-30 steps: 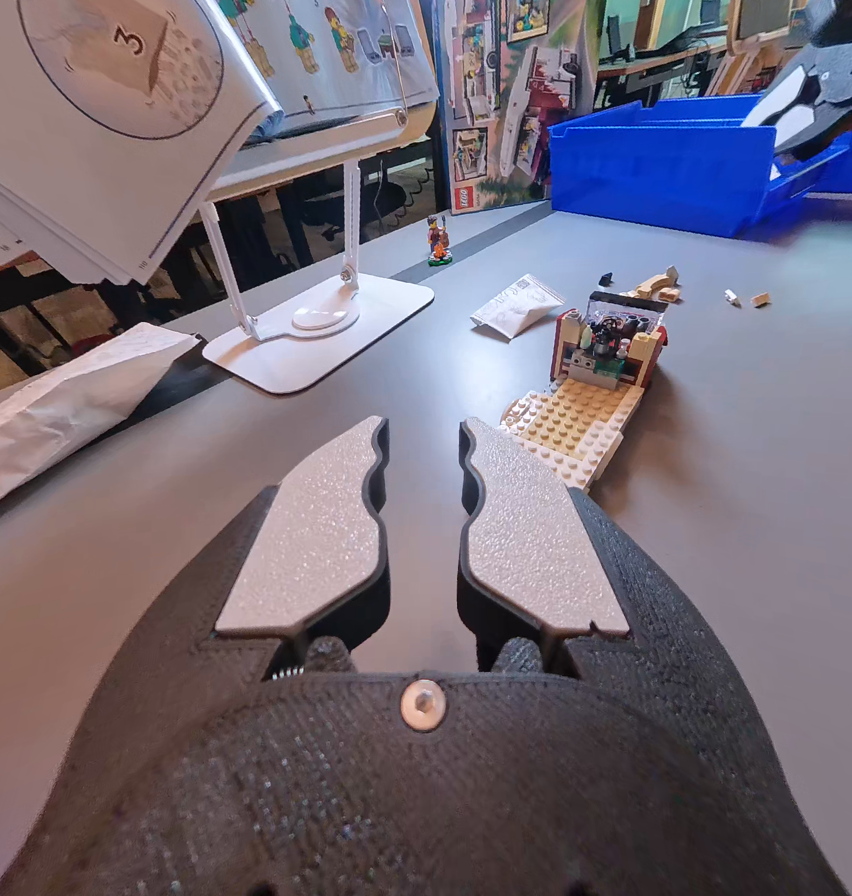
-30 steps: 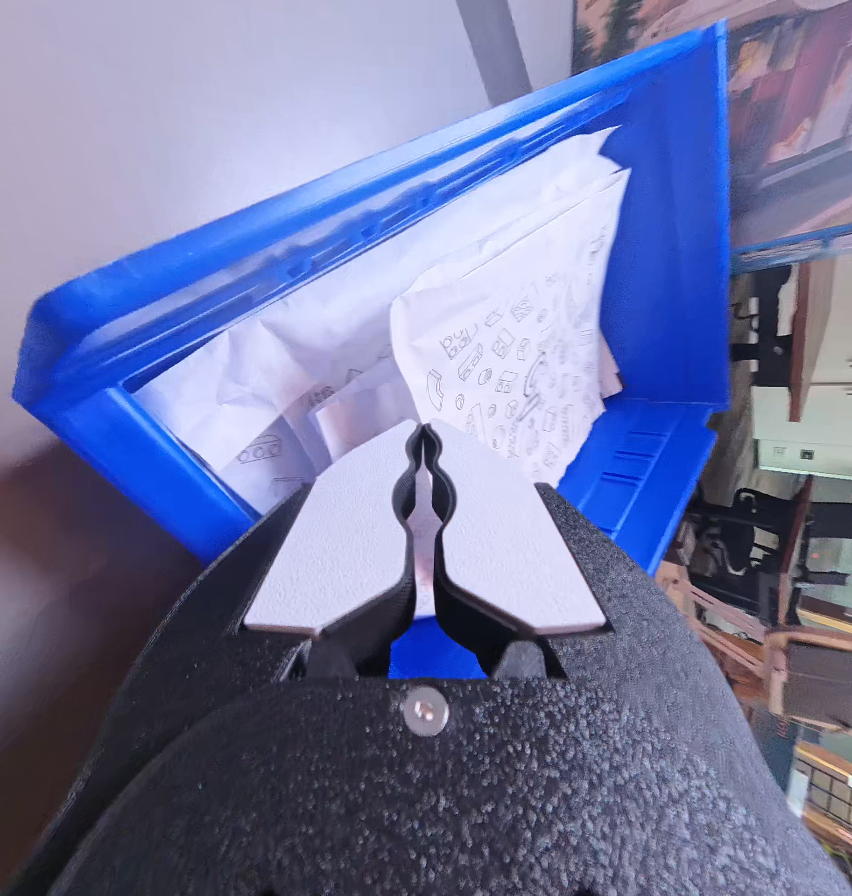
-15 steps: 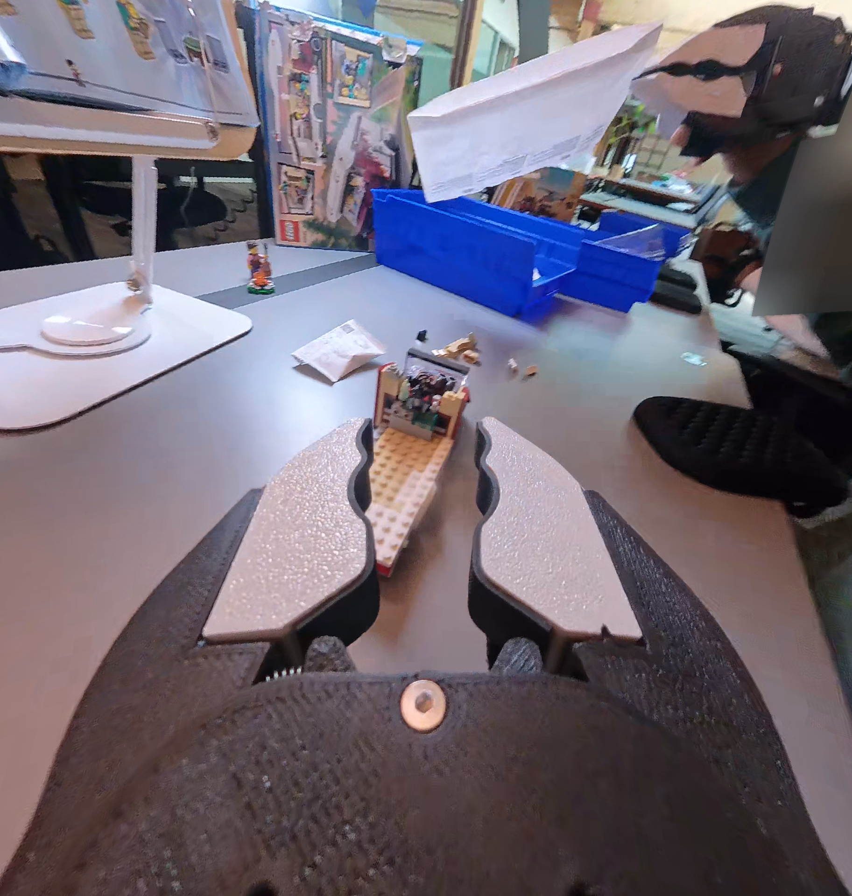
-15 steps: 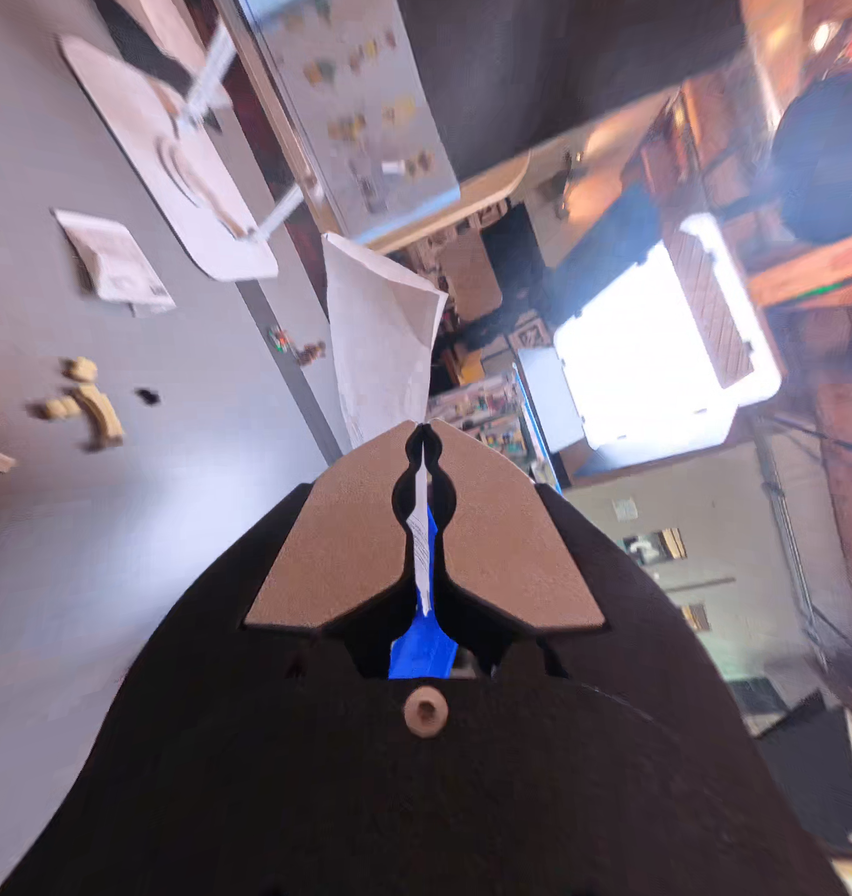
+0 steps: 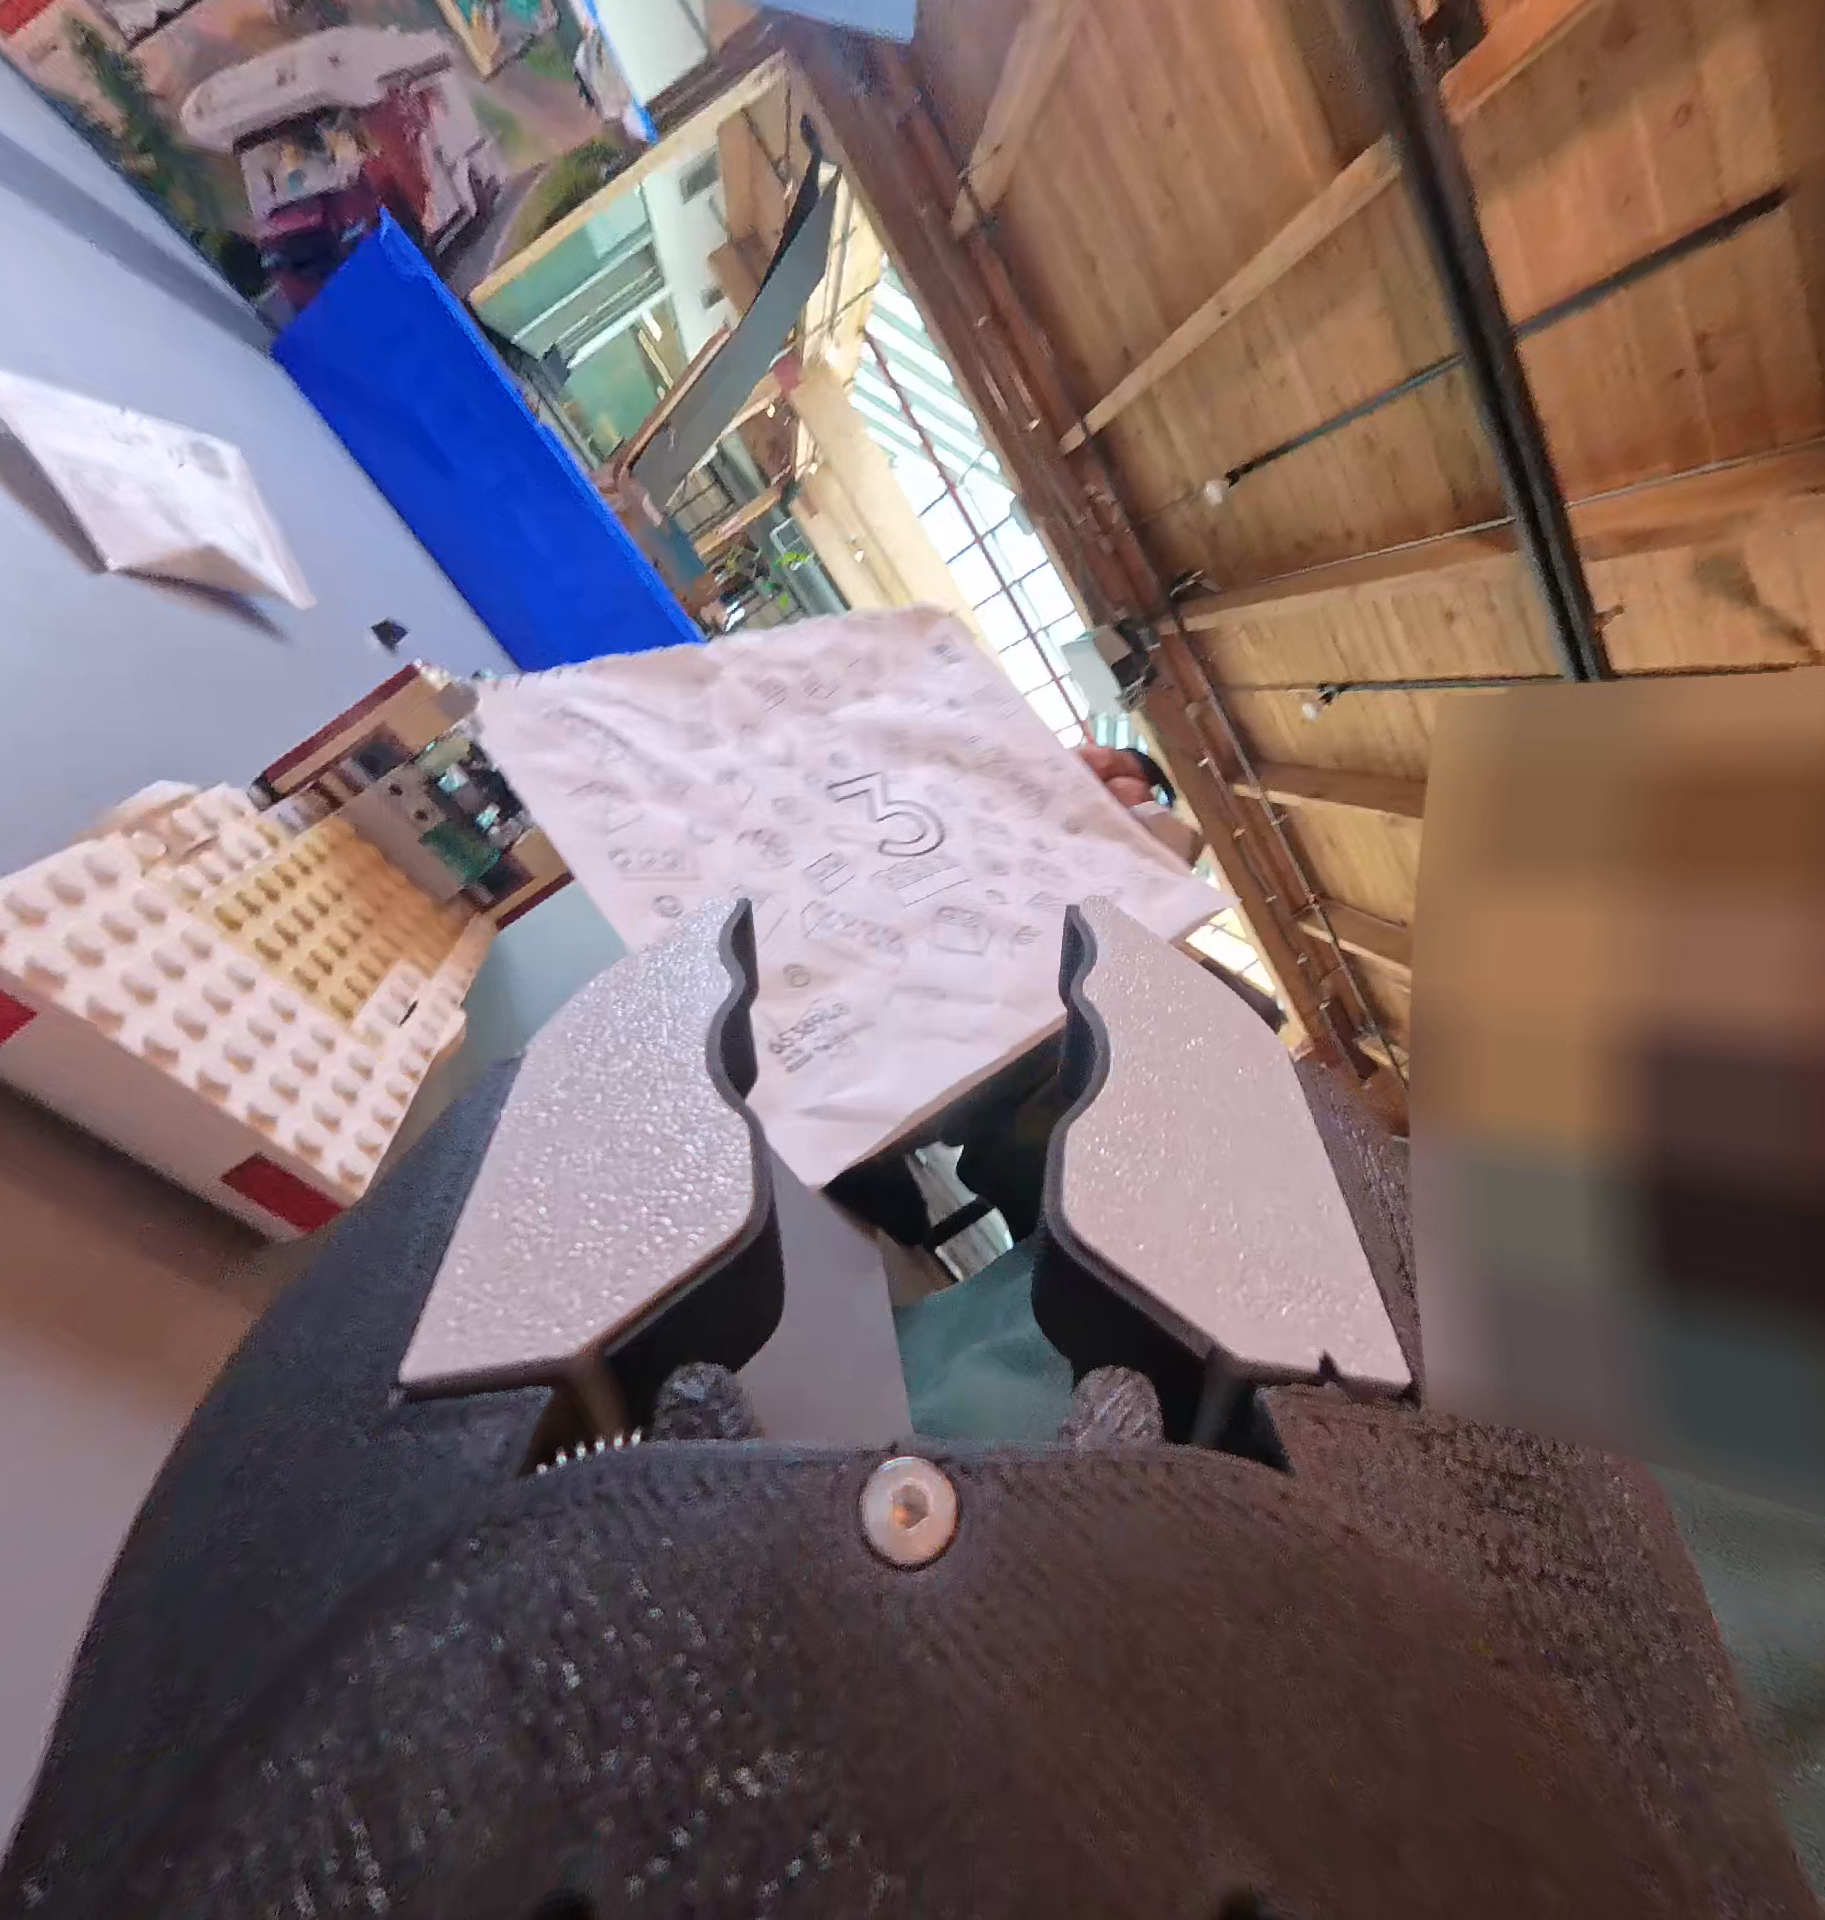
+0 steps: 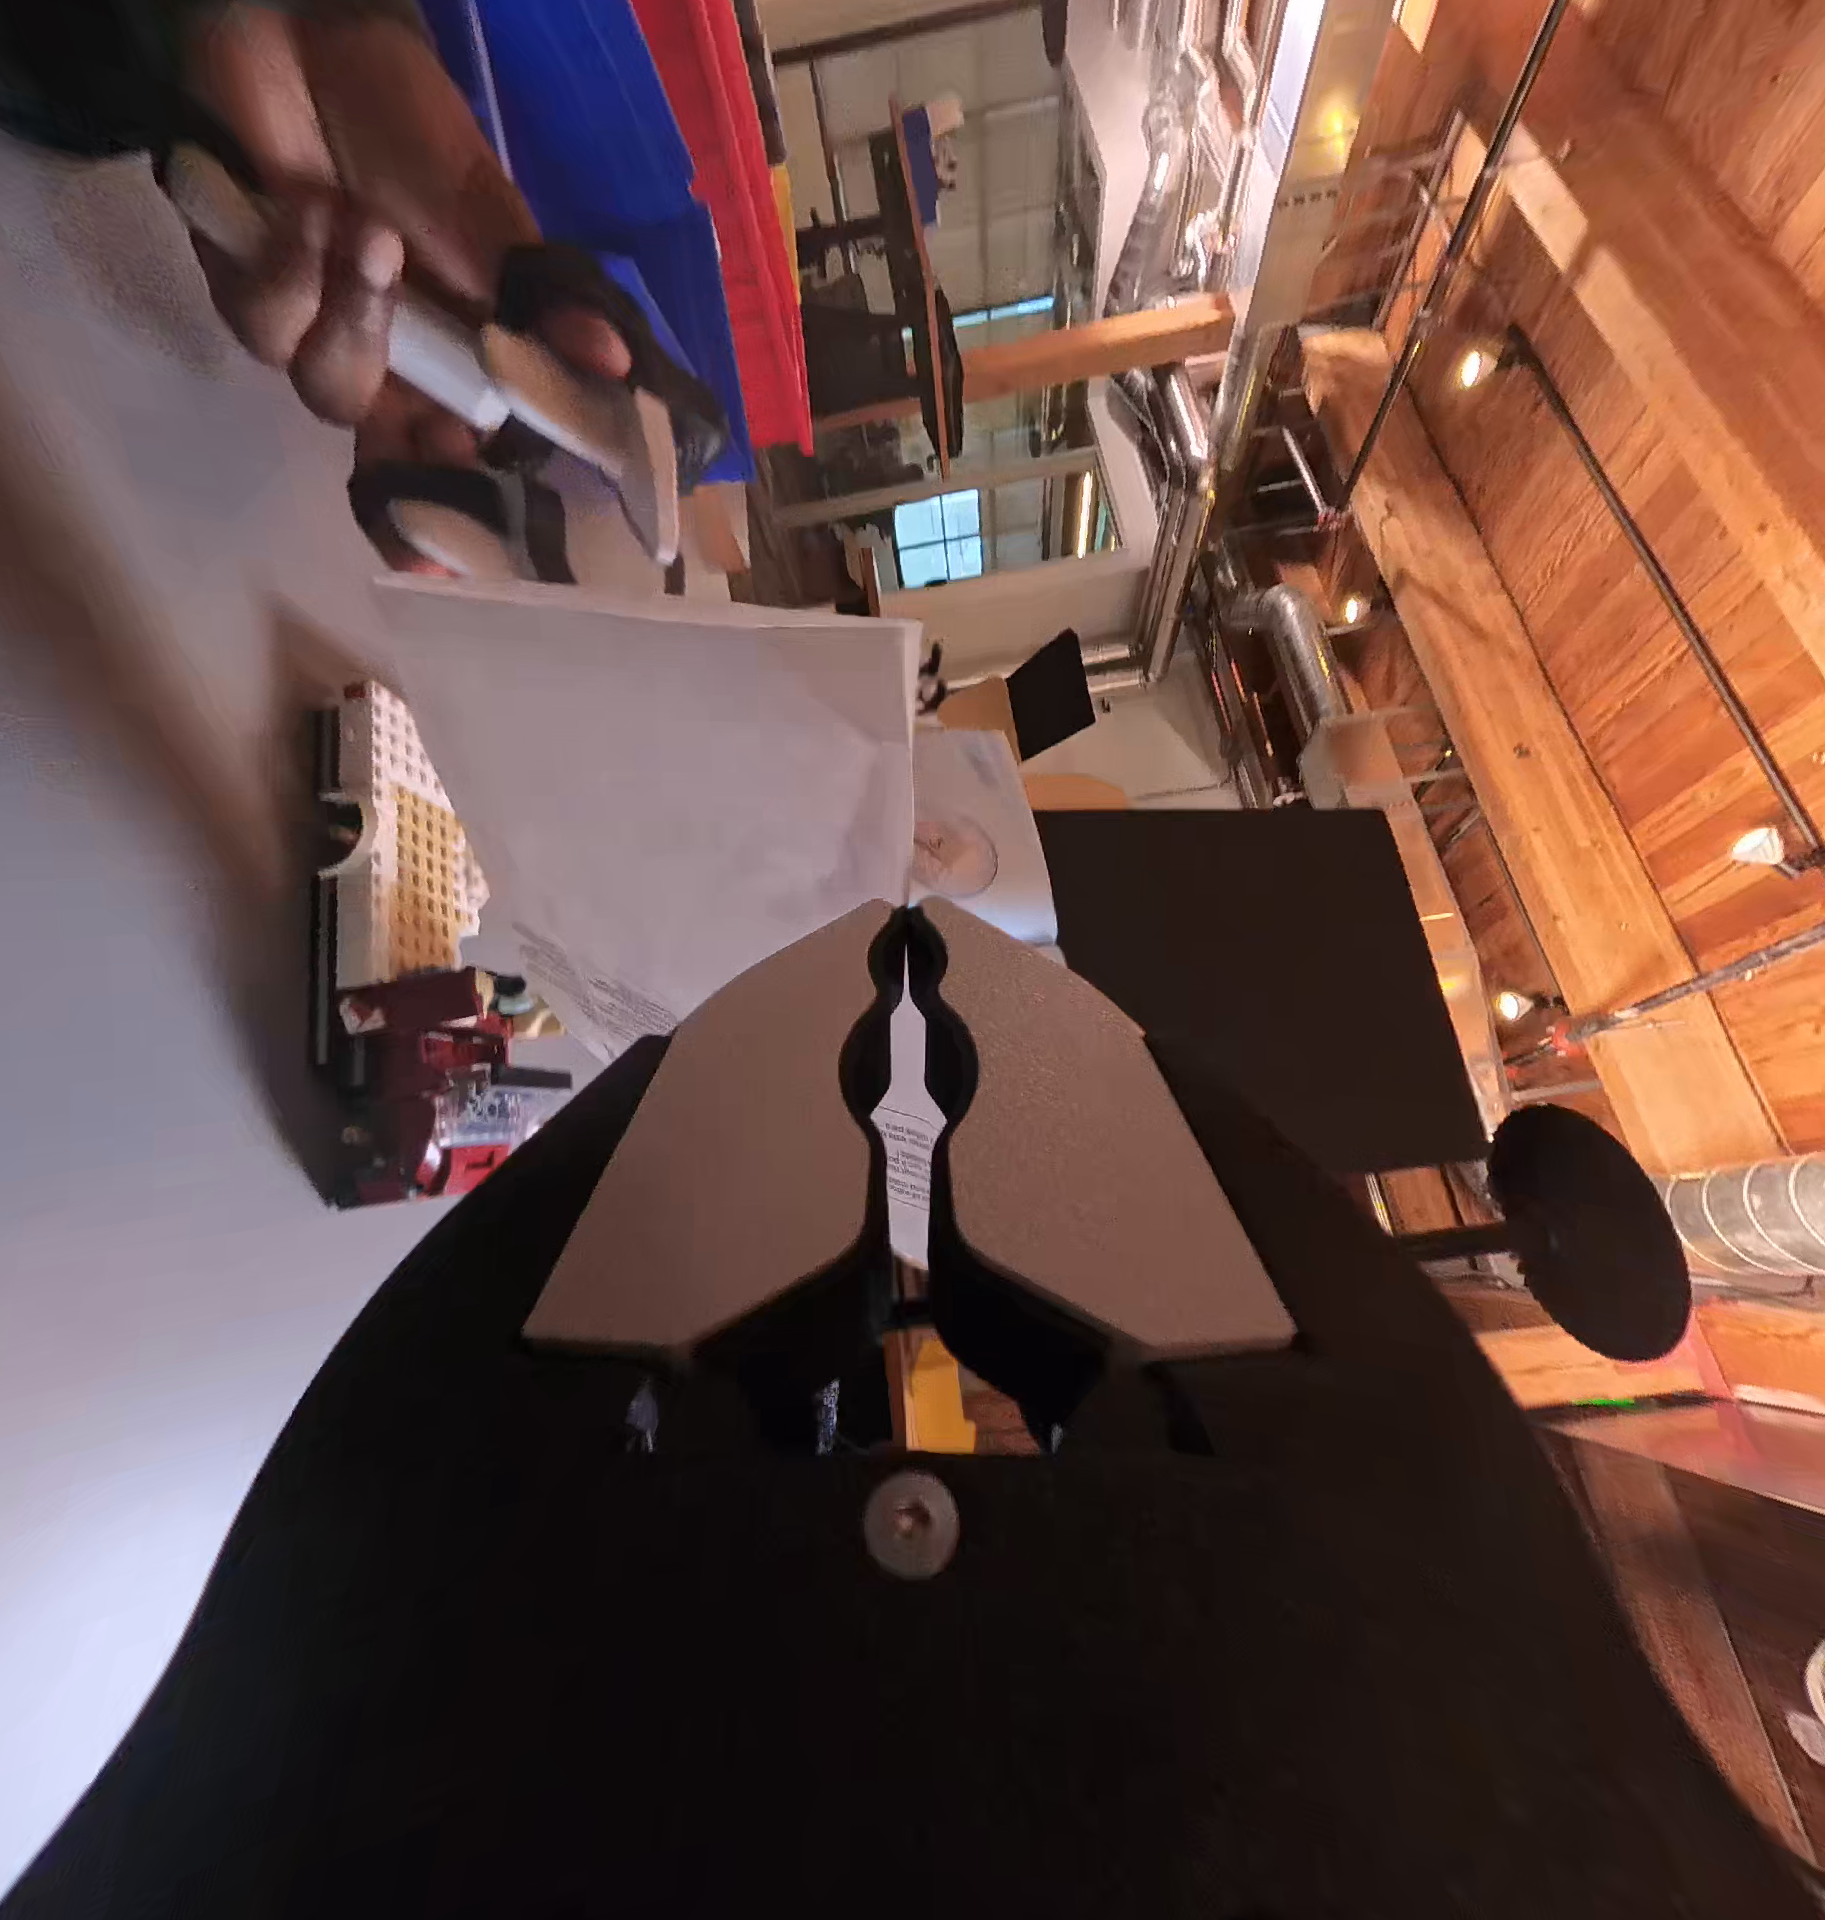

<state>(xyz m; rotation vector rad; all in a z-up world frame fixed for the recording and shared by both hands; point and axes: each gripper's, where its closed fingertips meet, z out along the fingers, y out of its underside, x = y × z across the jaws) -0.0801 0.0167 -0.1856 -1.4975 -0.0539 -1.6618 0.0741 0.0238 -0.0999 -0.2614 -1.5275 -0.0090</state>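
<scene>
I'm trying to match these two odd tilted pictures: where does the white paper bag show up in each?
Left wrist view: the white paper bag hangs mid-picture, beyond the open left gripper.
Right wrist view: the bag spreads up-left from the shut right gripper, pinched at its edge.
Shared landmark: the brick model beside the bag.

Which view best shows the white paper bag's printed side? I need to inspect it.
Left wrist view: the white paper bag faces the camera, printed pictures clear. Right wrist view shows its plainer side, pinched at the edge by the right gripper.
</scene>
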